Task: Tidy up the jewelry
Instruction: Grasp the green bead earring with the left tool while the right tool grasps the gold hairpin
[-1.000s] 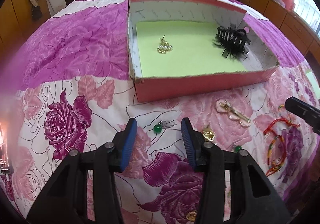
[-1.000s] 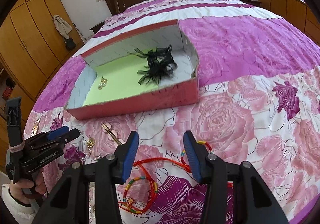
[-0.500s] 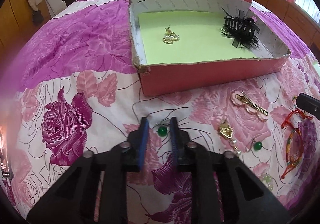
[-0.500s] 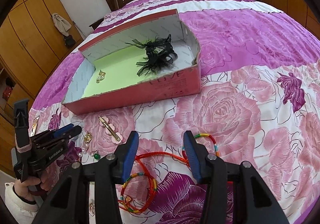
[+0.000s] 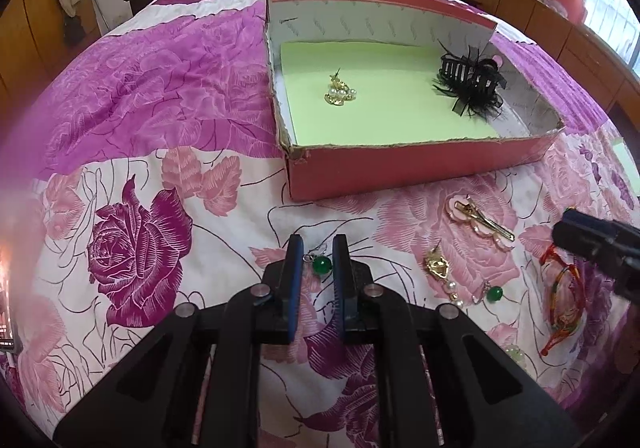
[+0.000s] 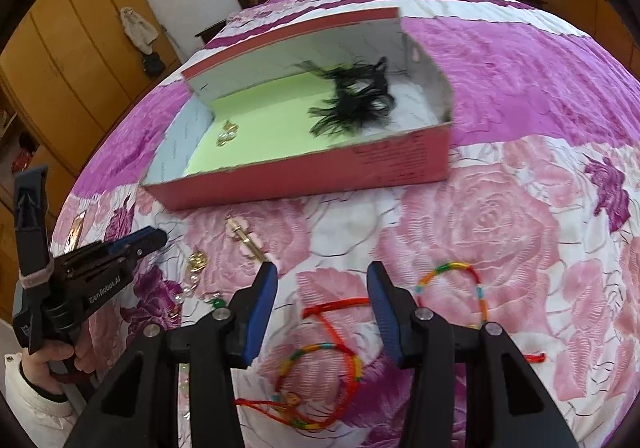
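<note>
Left wrist: green-bead earring (image 5: pixel 321 265) between jaws.

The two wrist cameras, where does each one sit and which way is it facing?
Left wrist: rides the left gripper, angled down at the floral bedspread; its fingers flank a green bead earring; right gripper's tip shows.
Right wrist: rides the open right gripper, over red braided cord bracelets; left gripper and the hand holding it show.
Shared: the red cardboard box with black feathered hair claw.
</note>
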Tool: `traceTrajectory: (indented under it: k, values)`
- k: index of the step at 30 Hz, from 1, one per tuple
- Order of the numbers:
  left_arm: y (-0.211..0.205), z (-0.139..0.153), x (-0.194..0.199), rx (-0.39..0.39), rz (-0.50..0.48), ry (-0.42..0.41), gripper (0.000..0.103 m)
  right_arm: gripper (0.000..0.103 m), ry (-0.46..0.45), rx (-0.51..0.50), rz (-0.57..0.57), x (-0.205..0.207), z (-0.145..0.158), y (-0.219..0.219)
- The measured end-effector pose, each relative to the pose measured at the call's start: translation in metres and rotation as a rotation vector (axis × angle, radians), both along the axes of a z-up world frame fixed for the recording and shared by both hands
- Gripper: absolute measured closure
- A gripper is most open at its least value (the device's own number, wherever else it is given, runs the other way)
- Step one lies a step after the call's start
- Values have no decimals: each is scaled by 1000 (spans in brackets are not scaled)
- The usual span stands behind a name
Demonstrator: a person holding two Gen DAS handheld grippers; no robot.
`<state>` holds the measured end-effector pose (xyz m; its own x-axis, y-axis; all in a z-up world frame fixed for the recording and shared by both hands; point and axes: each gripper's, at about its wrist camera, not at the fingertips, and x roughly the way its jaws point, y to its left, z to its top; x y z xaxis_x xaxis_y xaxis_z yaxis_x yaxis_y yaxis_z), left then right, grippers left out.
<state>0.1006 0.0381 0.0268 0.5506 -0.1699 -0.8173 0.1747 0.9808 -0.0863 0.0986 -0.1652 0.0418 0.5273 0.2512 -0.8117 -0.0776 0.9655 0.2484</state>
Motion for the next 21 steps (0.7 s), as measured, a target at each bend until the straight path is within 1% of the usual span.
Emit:
traceTrajectory:
  k: [4,7,11,18,19,20,21]
  values:
    - [0,3,-4,-13,1,-8,97,53,19,9,44,7,-6,18]
    - [0,4,-5,-22,3,-9,97,53,29,-7,78,13,-12,32]
    - [0,4,-5,-29,1,-9,97,53,44,-3,94,20,-19,43]
    - [0,5,-6,-37,-3,-10,97,53,35,-27,110,33,-27,52]
    - [0,5,-6,-38,-3,-10,97,55,35,-30,115,35,-28,54]
    - [-1,5,-6,-38,-3,-10,97,61,36,-32,120,35,-29,55]
    - [-1,5,-6,-38,-3,-10,97,64,36,-36,125,35,-31,56]
